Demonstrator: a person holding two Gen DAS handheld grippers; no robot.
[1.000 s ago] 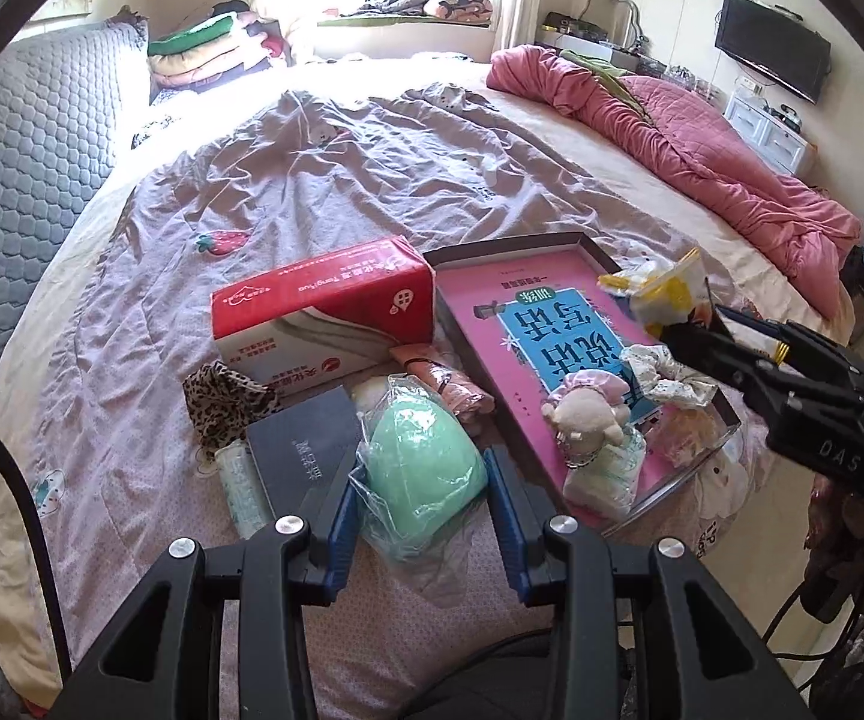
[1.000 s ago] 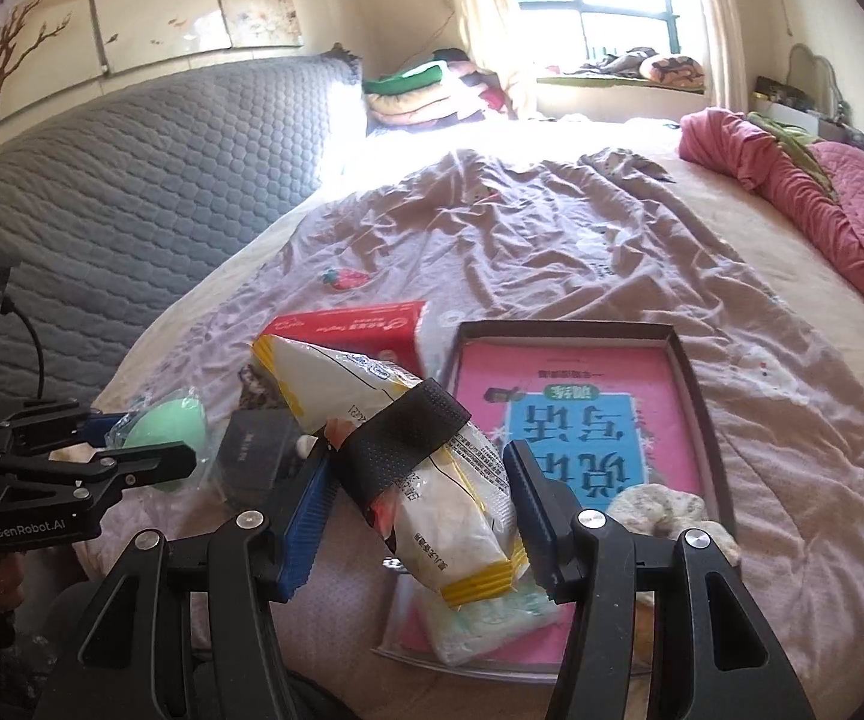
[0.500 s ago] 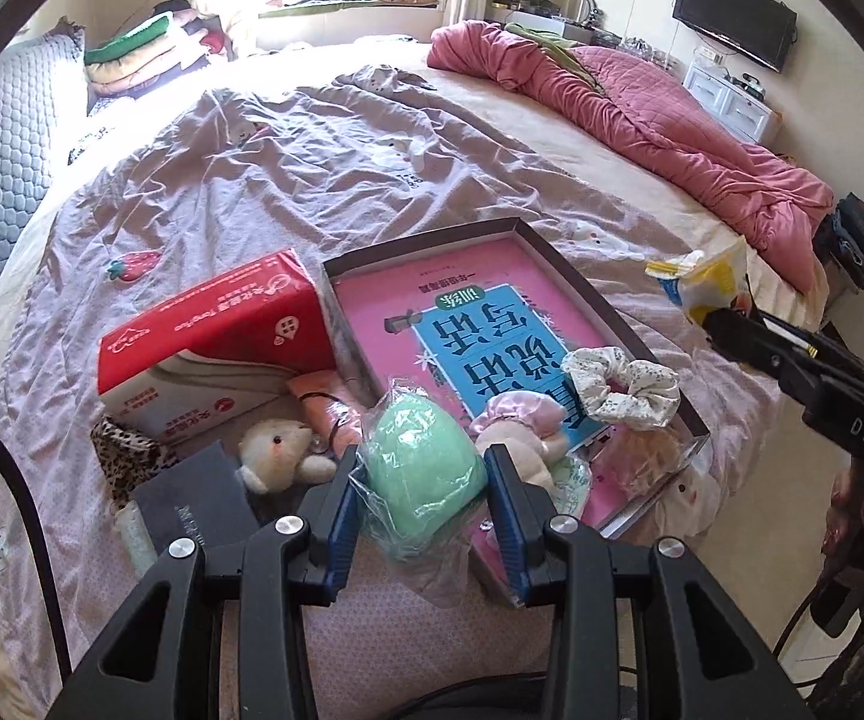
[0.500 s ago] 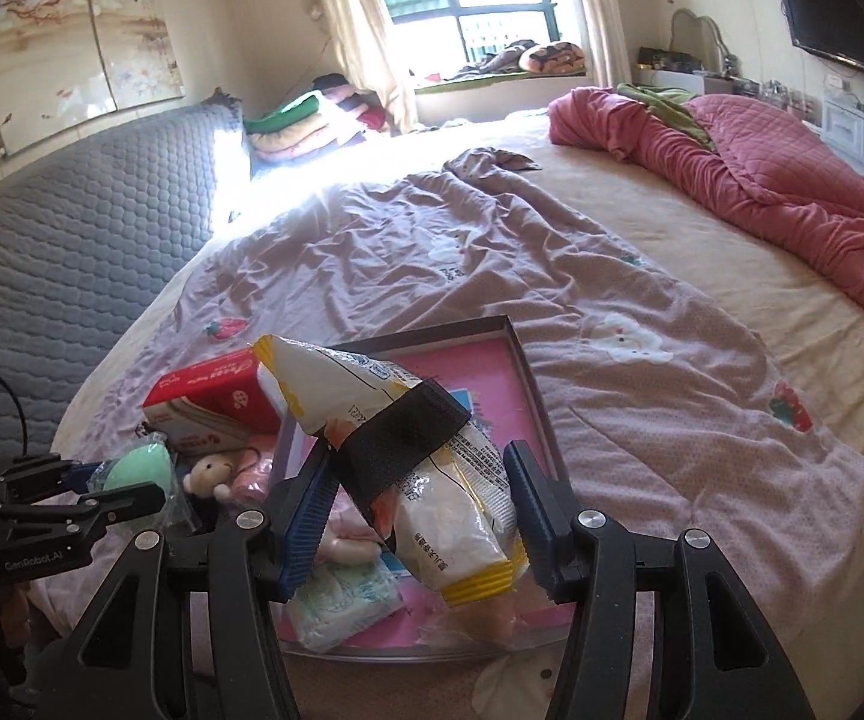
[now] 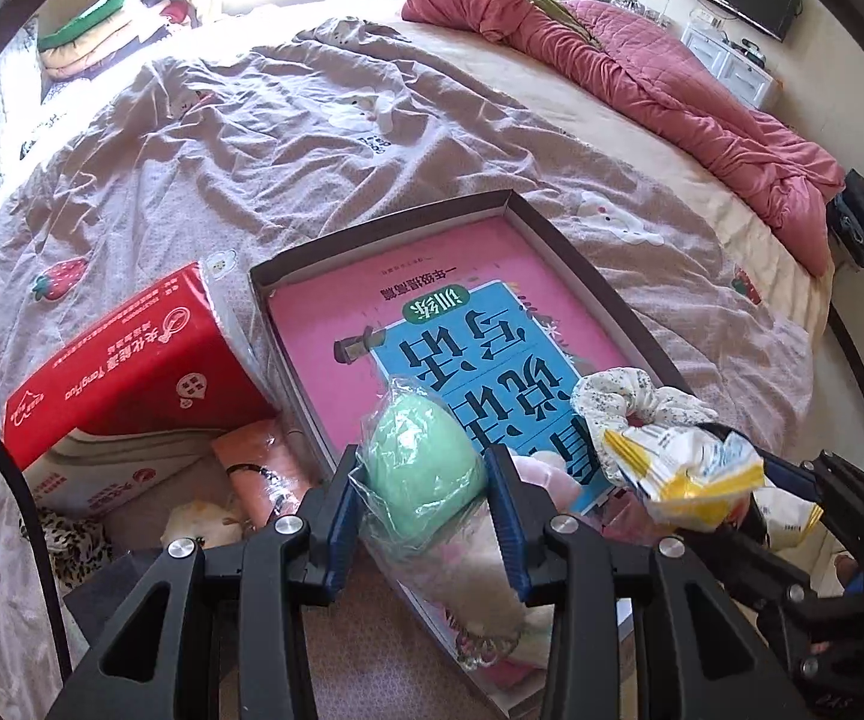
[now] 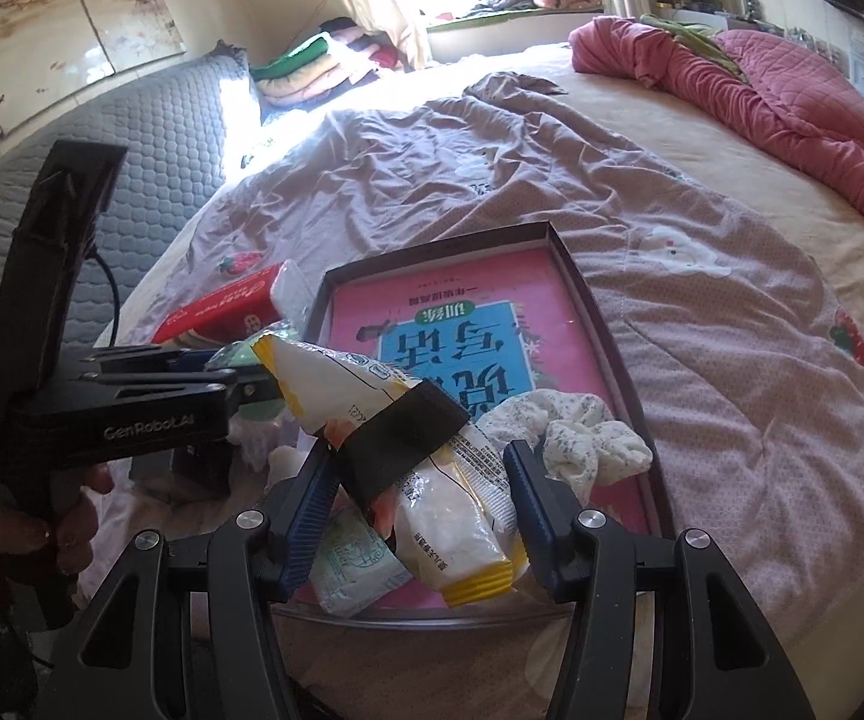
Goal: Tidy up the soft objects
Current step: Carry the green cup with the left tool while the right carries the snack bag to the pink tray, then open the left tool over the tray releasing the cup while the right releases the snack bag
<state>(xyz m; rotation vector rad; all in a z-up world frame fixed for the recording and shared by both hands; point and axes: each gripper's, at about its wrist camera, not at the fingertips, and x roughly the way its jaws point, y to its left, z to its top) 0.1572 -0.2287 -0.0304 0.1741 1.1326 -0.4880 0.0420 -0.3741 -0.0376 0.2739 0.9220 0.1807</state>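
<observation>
My left gripper (image 5: pixel 426 498) is shut on a mint-green soft ball in a clear bag (image 5: pixel 423 468), held over the near left corner of the dark box lid tray (image 5: pixel 606 300) with a pink and blue book inside. My right gripper (image 6: pixel 420 510) is shut on a white and yellow snack packet (image 6: pixel 432 480) with a black band, over the tray's near edge; the packet also shows in the left wrist view (image 5: pixel 684 474). A white floral scrunchie (image 6: pixel 576 438) and a pale tissue pack (image 6: pixel 354 564) lie in the tray. A pink plush toy (image 5: pixel 534 480) lies under my left gripper.
A red tissue box (image 5: pixel 132 372) stands left of the tray, with a pink pouch (image 5: pixel 264 474), a small plush (image 5: pixel 204 522), a leopard-print cloth (image 5: pixel 72 540) and a dark wallet (image 5: pixel 108 582) beside it. A pink quilt (image 5: pixel 672 78) lies at the far right of the bed.
Both grippers have moved towards each other over the tray's near end, each still holding its object. The right gripper with the packet now sits close beside the left one.
</observation>
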